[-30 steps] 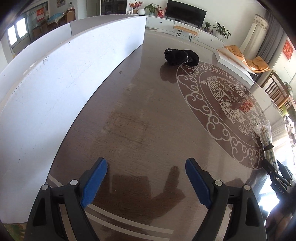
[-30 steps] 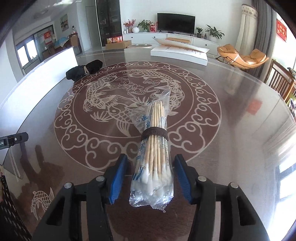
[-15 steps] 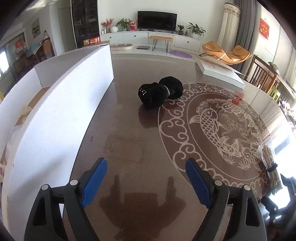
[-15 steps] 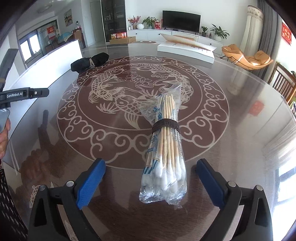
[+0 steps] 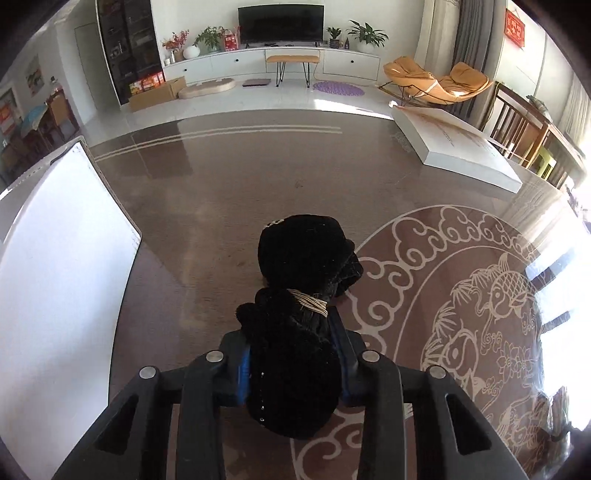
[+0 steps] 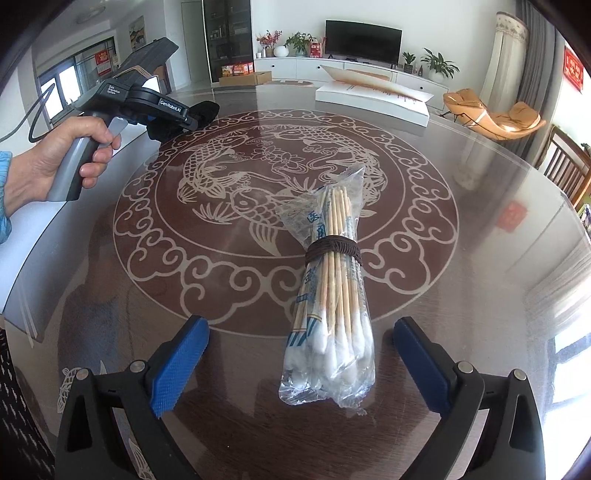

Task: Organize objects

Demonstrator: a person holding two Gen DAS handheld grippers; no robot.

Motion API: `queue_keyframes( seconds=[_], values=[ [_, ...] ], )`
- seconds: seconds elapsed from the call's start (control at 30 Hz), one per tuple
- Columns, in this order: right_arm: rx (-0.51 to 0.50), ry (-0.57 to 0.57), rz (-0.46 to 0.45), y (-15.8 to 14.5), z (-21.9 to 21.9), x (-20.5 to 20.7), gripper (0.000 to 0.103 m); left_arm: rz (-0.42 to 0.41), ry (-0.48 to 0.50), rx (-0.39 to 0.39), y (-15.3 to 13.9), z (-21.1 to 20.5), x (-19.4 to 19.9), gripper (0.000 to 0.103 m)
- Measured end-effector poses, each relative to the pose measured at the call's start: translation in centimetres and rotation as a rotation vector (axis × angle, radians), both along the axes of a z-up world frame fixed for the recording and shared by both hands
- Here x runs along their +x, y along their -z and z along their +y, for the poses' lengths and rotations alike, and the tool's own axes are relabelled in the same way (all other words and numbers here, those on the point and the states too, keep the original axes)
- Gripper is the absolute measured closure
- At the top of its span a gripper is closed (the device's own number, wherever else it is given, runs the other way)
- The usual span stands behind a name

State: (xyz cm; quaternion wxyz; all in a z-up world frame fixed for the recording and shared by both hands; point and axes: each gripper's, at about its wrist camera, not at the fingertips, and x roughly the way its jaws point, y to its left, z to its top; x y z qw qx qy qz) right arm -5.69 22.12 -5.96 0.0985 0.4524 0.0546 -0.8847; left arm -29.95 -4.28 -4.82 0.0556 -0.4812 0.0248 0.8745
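my left gripper (image 5: 293, 354) fingers are squeezed on the black velvet pouch (image 5: 299, 314), low in the middle of the frame, on the worktop (image 5: 221, 206). my right gripper (image 6: 299, 363) fingers are wide open around the cotton swab pack (image 6: 332, 295), not touching it. i think i am picking up the pouch. next i should lift it gently and put it near the swabs.

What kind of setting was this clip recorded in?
Most likely a home living and dining room: a television on a low white cabinet, an orange lounge chair, and a large glass-topped dining table with a carp design.
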Motion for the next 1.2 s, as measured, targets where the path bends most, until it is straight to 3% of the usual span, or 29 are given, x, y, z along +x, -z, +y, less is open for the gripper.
queue_keyframes(
  seconds=[0.13,0.37,0.4,0.47,0.5,0.57,0.67,0.7,1.2],
  values=[
    [0.000,0.005,0.000,0.0,0.1,-0.1,0.003,0.004,-0.041,0.030,0.2,0.2,4.5,0.071],
    [-0.003,0.004,0.000,0.0,0.1,-0.1,0.002,-0.030,-0.114,0.112,0.2,1.6,19.3,0.066],
    [-0.003,0.004,0.000,0.0,0.1,-0.1,0.002,-0.022,-0.120,0.095,0.2,2.0,20.8,0.059],
    [-0.001,0.001,-0.001,0.0,0.0,-0.1,0.001,-0.014,-0.123,0.059,0.6,2.9,22.6,0.032],
    [0.000,0.000,-0.002,0.0,0.0,-0.1,0.001,-0.013,-0.119,0.039,0.9,3.4,23.0,0.017],
    [-0.001,-0.002,-0.003,0.0,0.0,-0.2,0.000,0.018,-0.099,-0.039,1.2,4.2,23.5,0.012],
    [-0.003,-0.003,-0.004,0.0,0.0,-0.2,0.000,0.020,-0.120,-0.005,1.2,3.3,23.6,0.008],
    [-0.003,-0.003,-0.004,0.0,0.0,-0.2,0.000,0.020,-0.125,-0.020,1.4,3.2,23.7,0.000],
    [0.001,-0.004,-0.004,0.0,0.0,-0.1,0.000,0.040,-0.140,-0.012,1.5,3.1,23.5,0.000]
  ],
)
